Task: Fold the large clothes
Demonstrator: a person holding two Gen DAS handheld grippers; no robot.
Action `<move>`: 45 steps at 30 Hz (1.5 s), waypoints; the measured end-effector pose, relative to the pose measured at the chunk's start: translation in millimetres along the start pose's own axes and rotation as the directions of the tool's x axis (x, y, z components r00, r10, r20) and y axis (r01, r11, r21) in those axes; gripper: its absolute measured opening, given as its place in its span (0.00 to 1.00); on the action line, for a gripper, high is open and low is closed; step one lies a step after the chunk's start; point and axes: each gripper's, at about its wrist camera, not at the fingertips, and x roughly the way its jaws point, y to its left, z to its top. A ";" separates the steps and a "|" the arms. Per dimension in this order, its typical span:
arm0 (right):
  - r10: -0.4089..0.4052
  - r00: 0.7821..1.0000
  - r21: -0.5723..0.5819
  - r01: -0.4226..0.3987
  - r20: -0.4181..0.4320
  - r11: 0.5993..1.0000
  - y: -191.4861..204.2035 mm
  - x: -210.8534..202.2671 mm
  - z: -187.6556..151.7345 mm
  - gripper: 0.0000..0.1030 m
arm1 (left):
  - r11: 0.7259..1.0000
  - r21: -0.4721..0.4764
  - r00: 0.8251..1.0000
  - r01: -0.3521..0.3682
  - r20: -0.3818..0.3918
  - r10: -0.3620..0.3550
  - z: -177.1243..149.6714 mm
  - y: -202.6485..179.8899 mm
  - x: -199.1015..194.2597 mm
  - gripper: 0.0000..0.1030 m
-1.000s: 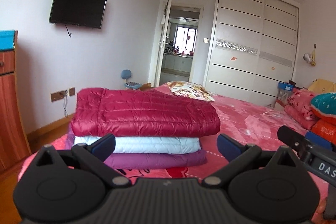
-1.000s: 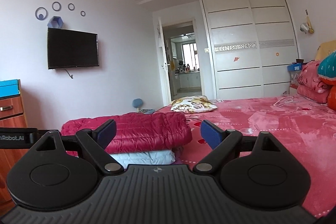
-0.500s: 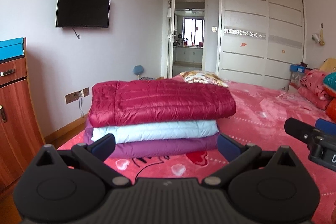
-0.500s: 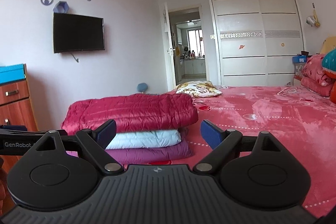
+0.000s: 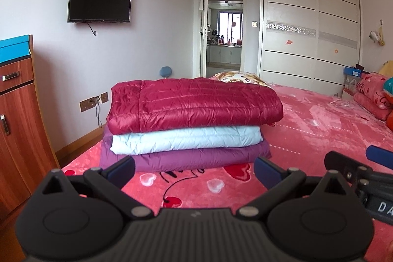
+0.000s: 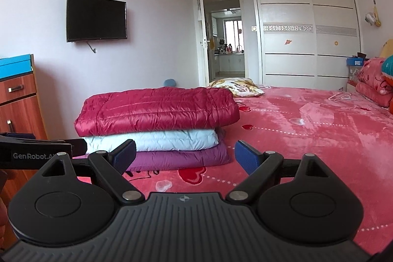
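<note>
Both the left gripper (image 5: 194, 167) and right gripper (image 6: 185, 155) hover level over the bed (image 5: 307, 139), fingers spread and empty. The red down jacket (image 5: 194, 103) tops the folded stack near the bed's left edge. Since a second ago both have pulled back and the stack sits lower in view.

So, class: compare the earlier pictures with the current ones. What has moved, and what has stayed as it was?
Both grippers have pulled back from the pile and risen a little. The left gripper and right gripper stay open and empty; nothing was gripped or released. The pile is unchanged on the bed: red jacket on top, pale blue in the middle, purple below.
</note>
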 end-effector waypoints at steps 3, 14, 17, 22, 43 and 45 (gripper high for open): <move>-0.001 1.000 -0.003 0.001 -0.006 1.000 0.8 5.7 -1.3 1.00 | 1.000 -0.006 1.000 0.000 -0.011 0.000 -2.2 2.0 2.5 0.99; 0.005 1.000 -0.007 -0.005 -0.031 1.000 -4.1 12.4 -6.6 1.00 | 1.000 -0.007 1.000 -0.004 -0.026 0.004 -7.8 3.1 8.5 0.99; 0.008 0.999 -0.013 -0.008 -0.037 1.000 -5.2 13.8 -6.8 1.00 | 1.000 -0.013 1.000 -0.003 -0.029 0.003 -7.6 4.6 10.2 0.99; 0.013 0.999 -0.017 -0.013 -0.044 1.000 -8.4 16.4 -6.7 1.00 | 1.000 -0.019 1.000 -0.007 -0.021 0.007 -8.1 5.0 10.1 0.99; 0.018 0.997 -0.012 -0.019 -0.074 1.000 -14.4 23.1 -10.0 1.00 | 1.000 -0.021 0.999 -0.006 -0.043 0.005 -12.4 4.8 17.4 0.99; 0.016 0.997 -0.012 -0.017 -0.074 1.000 -14.5 23.3 -10.2 1.00 | 1.000 -0.020 0.999 -0.007 -0.045 0.006 -12.9 4.7 18.2 0.99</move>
